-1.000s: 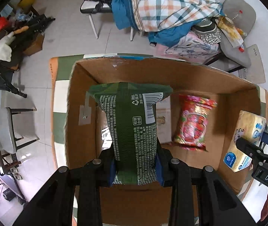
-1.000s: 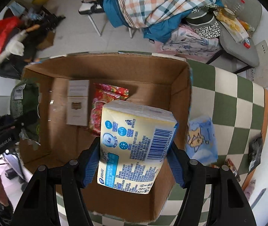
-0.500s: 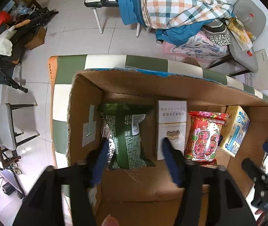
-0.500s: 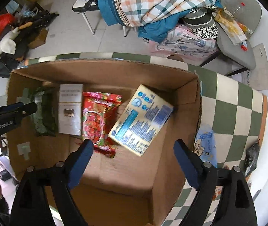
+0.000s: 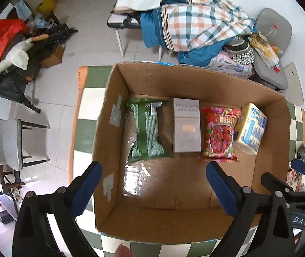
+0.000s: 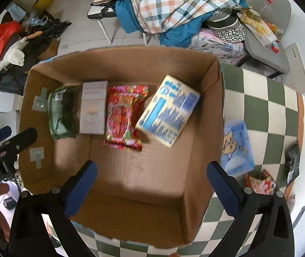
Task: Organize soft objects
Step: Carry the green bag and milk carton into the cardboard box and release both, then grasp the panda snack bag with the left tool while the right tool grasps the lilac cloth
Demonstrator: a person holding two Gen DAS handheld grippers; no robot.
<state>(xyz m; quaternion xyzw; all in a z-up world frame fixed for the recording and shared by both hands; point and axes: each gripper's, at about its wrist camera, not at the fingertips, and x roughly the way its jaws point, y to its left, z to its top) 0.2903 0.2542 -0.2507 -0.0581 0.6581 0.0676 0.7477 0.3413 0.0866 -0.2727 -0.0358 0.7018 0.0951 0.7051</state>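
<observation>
An open cardboard box (image 5: 118, 98) (image 6: 206, 98) stands on a green-and-white checkered table (image 6: 265, 105). In it lie a green packet (image 5: 147, 132) (image 6: 61, 113), a grey carton (image 5: 187, 128) (image 6: 93, 111), a red packet (image 5: 219, 135) (image 6: 123, 117) and a yellow-and-blue tissue pack (image 5: 252, 126) (image 6: 168, 111). My left gripper (image 5: 153, 184) is open and empty above the box's near left part. My right gripper (image 6: 151, 184) is open and empty above the box's near middle.
A blue tissue pack (image 6: 237, 147), a red snack packet (image 6: 261, 182) and a dark packet (image 6: 292, 160) lie on the table right of the box. Beyond the table stand chairs with piled plaid bedding (image 5: 195, 23) and floor clutter (image 5: 13, 49).
My left gripper let go of the green packet and my right gripper let go of the tissue pack; both now lie in the box. Both grippers opened wide and drew back upward.
</observation>
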